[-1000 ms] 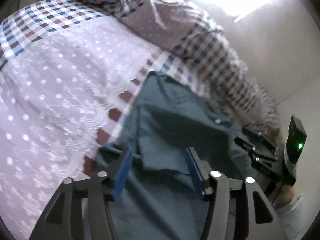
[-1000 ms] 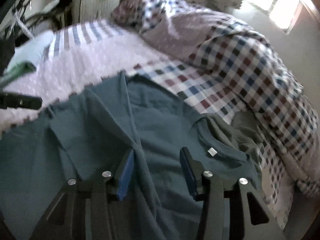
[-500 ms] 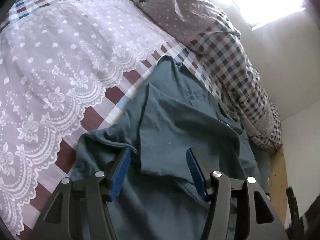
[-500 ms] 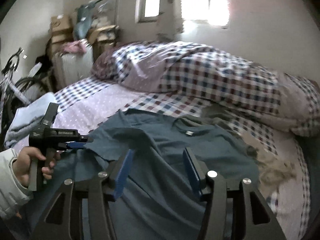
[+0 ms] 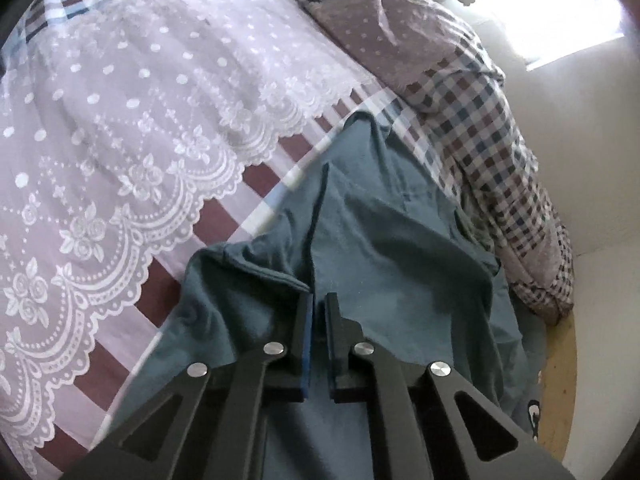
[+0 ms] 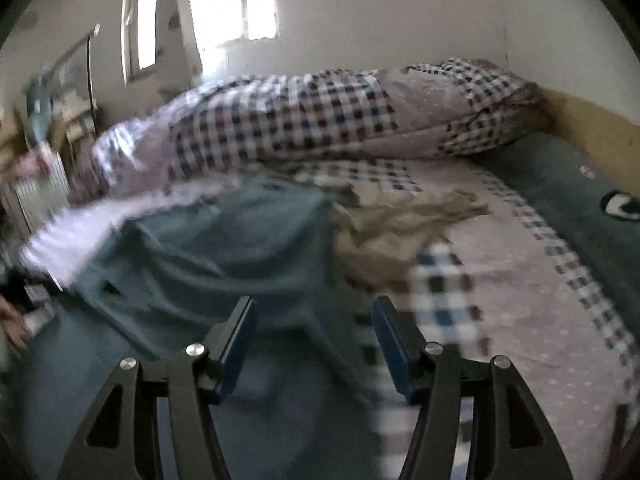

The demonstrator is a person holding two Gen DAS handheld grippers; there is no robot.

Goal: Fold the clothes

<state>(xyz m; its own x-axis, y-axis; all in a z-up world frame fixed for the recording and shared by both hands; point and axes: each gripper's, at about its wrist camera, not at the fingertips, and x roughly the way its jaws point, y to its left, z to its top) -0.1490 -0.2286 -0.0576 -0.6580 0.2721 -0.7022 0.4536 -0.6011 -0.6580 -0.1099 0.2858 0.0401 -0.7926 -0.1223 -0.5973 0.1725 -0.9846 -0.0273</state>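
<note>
Across the bed, a lace-edged lilac cover [image 5: 132,128] lies over a checked sheet [image 5: 256,188], and a rolled checked duvet [image 6: 320,120] runs along the far wall under a bright window [image 6: 240,0]. A crumpled tan garment [image 6: 392,224] sits just beside the teal shirt [image 5: 384,248], which is spread over the near part of the mattress (blurred in the right wrist view). The left gripper [image 5: 318,308] has its blue pads nearly together, pinching a ridge of the shirt's cloth. The right gripper [image 6: 314,312] hangs above the shirt's lower part with its fingers wide apart, holding nothing.
</note>
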